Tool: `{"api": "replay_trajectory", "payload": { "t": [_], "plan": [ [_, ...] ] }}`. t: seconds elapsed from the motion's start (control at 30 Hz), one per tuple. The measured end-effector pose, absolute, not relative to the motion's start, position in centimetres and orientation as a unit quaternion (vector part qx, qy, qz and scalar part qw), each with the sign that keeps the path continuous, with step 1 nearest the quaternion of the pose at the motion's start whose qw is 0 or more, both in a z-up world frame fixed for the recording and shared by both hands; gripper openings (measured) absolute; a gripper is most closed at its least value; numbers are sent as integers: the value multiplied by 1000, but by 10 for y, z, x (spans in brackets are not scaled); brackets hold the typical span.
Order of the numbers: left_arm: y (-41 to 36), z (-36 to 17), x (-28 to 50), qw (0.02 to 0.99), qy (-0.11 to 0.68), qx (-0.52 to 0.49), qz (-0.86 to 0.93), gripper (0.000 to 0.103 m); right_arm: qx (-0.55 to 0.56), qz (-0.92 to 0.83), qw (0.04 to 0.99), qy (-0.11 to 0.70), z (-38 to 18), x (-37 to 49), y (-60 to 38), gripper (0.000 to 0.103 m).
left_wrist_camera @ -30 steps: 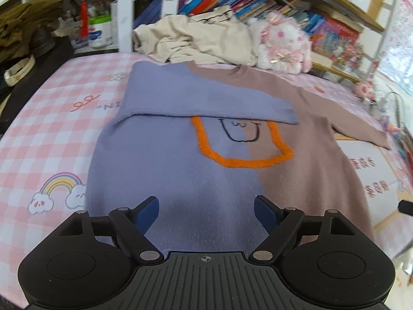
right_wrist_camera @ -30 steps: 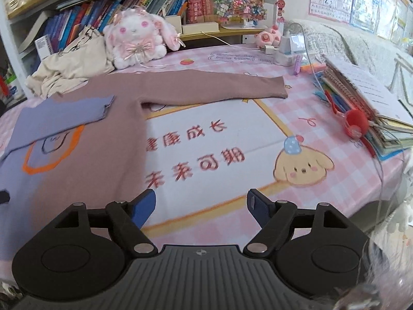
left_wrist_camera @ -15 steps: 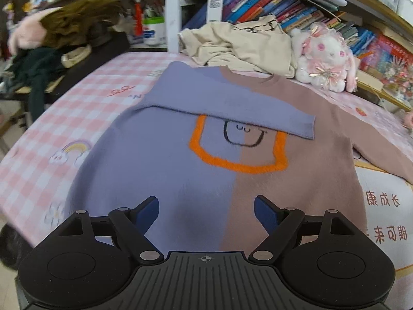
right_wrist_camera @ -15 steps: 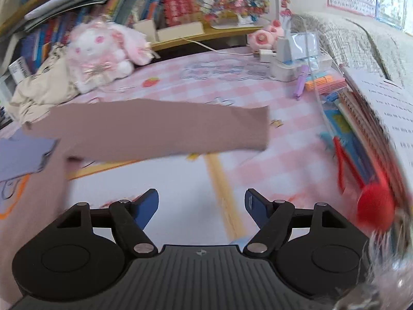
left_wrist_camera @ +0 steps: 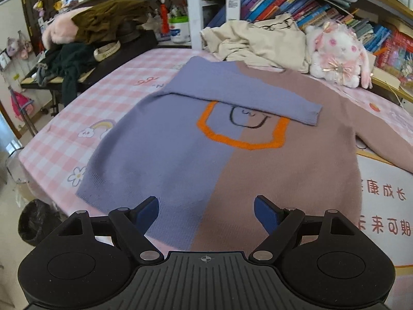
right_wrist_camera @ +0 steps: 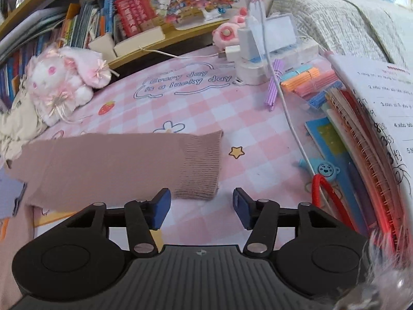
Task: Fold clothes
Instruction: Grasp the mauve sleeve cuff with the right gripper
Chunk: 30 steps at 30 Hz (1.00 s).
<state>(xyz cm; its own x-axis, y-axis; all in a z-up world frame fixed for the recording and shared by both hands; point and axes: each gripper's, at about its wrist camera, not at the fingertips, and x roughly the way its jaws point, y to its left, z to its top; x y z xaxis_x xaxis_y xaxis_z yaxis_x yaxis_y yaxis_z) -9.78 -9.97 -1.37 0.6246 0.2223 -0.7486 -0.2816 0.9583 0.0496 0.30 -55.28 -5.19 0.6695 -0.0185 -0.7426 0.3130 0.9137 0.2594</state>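
Both wrist views share sweater (left_wrist_camera: 232, 155) (low).

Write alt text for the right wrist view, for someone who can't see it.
An open right gripper hovers just before the ribbed cuff of a brown sweater sleeve lying flat on a pink checked tablecloth. A plush bunny sits behind; notebooks lie to the right.

Your left gripper (left_wrist_camera: 206, 213) hangs with fingers (left_wrist_camera: 147, 213) spread wide over the sweater's (left_wrist_camera: 206, 160) near hem, holding nothing. The sweater lies flat on the pink checked bench (left_wrist_camera: 77, 134), its purple sleeve (left_wrist_camera: 247, 98) folded across the chest. Beyond it sit a cream garment (left_wrist_camera: 260, 44) and a plush rabbit (left_wrist_camera: 338, 54).
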Motion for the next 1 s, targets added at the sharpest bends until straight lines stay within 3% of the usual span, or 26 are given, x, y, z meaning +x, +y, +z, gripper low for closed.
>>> {"api": "replay_trajectory", "payload": {
  "t": [0.57, 1.0],
  "plan": [
    [-110, -13, -91, 898, 417, -26, 140, 85, 228, -88, 888, 389, -54, 3, -566, 46],
    [-118, -9, -98, 903, 405, 5, 146, 85, 331, -45, 862, 382, -61, 35, -567, 45]
  ]
}}
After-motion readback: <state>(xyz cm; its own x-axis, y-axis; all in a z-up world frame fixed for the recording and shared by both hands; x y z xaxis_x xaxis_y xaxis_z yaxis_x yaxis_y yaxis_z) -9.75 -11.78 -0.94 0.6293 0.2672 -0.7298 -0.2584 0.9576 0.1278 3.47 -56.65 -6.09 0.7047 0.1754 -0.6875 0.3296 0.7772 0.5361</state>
